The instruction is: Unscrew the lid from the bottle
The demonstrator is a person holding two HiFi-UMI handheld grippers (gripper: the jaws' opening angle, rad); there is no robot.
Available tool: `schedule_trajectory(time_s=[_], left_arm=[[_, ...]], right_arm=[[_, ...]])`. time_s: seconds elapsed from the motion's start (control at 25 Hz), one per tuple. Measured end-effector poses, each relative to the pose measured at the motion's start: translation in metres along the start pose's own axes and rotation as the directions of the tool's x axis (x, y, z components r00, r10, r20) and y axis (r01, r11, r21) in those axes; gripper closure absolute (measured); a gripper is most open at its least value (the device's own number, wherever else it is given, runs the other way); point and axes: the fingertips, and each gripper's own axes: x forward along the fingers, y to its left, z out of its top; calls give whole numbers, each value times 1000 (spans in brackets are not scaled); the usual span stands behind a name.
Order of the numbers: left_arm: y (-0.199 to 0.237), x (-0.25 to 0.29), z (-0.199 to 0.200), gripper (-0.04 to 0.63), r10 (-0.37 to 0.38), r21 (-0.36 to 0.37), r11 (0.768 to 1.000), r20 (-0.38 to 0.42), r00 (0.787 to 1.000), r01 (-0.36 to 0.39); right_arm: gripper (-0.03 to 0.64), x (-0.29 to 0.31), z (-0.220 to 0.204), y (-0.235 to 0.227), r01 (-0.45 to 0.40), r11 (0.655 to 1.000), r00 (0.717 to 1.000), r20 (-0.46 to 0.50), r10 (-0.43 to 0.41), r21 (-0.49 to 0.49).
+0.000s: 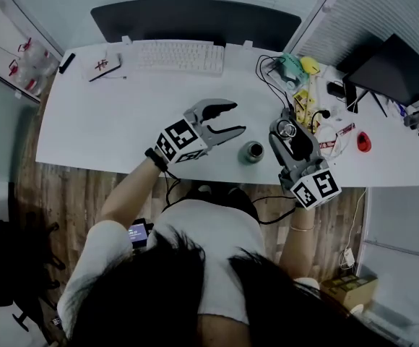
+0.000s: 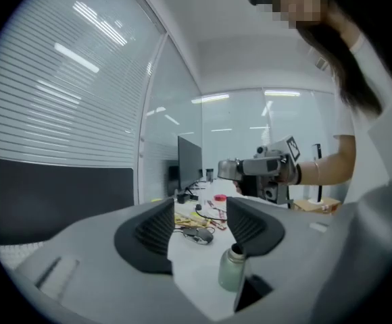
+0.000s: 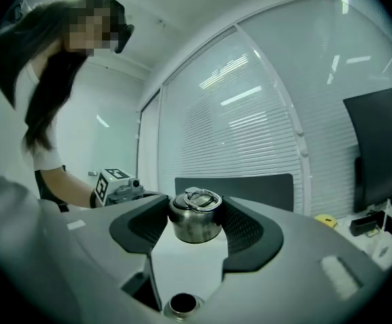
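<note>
Above table [image 1: 108,129] | right gripper [image 1: 287,131] jaws pinching lid [image 3: 196,221] | left gripper [image 1: 238,118] jaws spread, empty | bottle [image 1: 252,151] uncapped

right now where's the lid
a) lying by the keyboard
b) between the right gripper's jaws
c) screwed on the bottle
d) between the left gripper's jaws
B: the right gripper view shows the lid clamped between the pads of the right gripper, and the bottle stands with its mouth open.
</note>
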Motion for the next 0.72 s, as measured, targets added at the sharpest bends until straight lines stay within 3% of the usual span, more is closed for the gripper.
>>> schedule_trajectory(time_s=[0.28, 0.48, 0.72], left_arm=[[16, -27, 32, 344, 174, -114, 980, 105, 979, -162], [16, -39, 48, 385, 256, -150, 960, 133, 958, -235], [16, -46, 58, 453, 356, -145, 930, 121, 927, -338]], right_arm=[[367, -5, 18, 6, 195, 980, 979, 54, -196, 32], [367, -13, 29, 11, 294, 956, 952, 91, -294, 14], [367, -20, 31, 10, 365, 931, 929, 86, -361, -26]])
